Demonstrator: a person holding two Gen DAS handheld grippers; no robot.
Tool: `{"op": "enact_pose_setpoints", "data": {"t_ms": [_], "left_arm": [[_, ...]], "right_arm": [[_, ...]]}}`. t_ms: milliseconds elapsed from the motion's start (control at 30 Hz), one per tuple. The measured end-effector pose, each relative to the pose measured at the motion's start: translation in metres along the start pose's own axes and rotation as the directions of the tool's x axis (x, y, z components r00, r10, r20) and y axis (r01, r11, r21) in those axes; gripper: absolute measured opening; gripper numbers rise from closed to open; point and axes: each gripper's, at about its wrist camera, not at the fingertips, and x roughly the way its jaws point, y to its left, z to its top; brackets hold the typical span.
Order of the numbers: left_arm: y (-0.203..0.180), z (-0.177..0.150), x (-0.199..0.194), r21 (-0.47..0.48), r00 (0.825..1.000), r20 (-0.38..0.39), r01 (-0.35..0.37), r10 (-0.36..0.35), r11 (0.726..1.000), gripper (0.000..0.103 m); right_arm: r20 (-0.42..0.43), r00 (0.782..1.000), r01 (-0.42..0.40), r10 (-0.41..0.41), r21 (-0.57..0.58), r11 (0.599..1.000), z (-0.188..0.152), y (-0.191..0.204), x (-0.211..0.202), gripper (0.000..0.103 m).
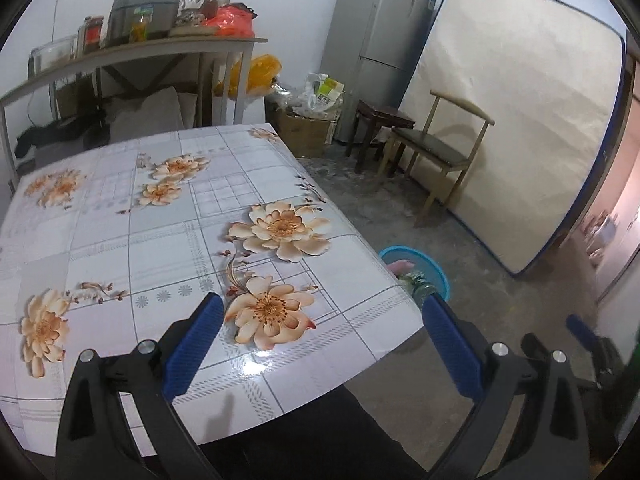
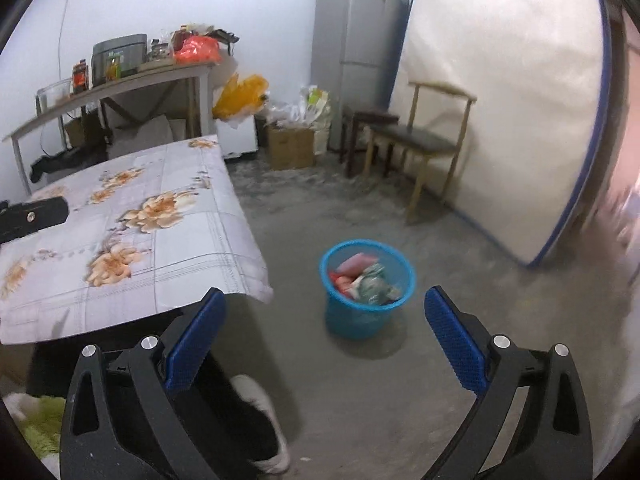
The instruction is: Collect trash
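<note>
— Where's the trash?
— In the round blue mesh plastic bin (image 2: 366,288) on the grey floor, beside the flower-patterned table (image 2: 168,248).
— The grippers?
— Left gripper (image 1: 322,340) and right gripper (image 2: 324,334) both spread wide — nothing between the pads.

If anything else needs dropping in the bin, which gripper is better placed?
Right. The right gripper, open and empty, faces the bin on the floor; the left gripper hangs over the table.

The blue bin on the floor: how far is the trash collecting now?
Mostly done, it seems: the blue bin already holds wrappers, and the flowered table shows no trash. Nothing is in hand: left gripper and right gripper are open. No loose trash left in view.
</note>
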Motion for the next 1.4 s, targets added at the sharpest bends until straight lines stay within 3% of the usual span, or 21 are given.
{"op": "enact_pose_setpoints", "data": {"t_ms": [133,367,600,1400], "left_arm": [[-0.013,-0.008,0.000,0.065,0.991,0.010,-0.134,0.134,0.989,0.097],[-0.012,-0.027,0.006,0.087,0.963,-0.077,-0.250,0.257,0.964,0.097],[-0.007,-0.032,0.008,0.083,0.948,-0.102,-0.295,0.303,0.952,0.097],[-0.001,-0.033,0.009,0.073,0.933,-0.119,-0.332,0.338,0.941,0.097]], "right_arm": [[0.046,0.999,0.017,-0.019,0.041,0.999,-0.001,-0.004,-0.008,0.095],[-0.081,0.995,0.068,-0.063,0.063,0.996,-0.005,-0.007,0.007,0.095],[-0.137,0.986,0.114,-0.101,0.096,0.989,-0.011,-0.020,0.009,0.095],[-0.152,0.982,0.128,-0.116,0.075,0.989,-0.013,-0.015,0.014,0.095]]}}
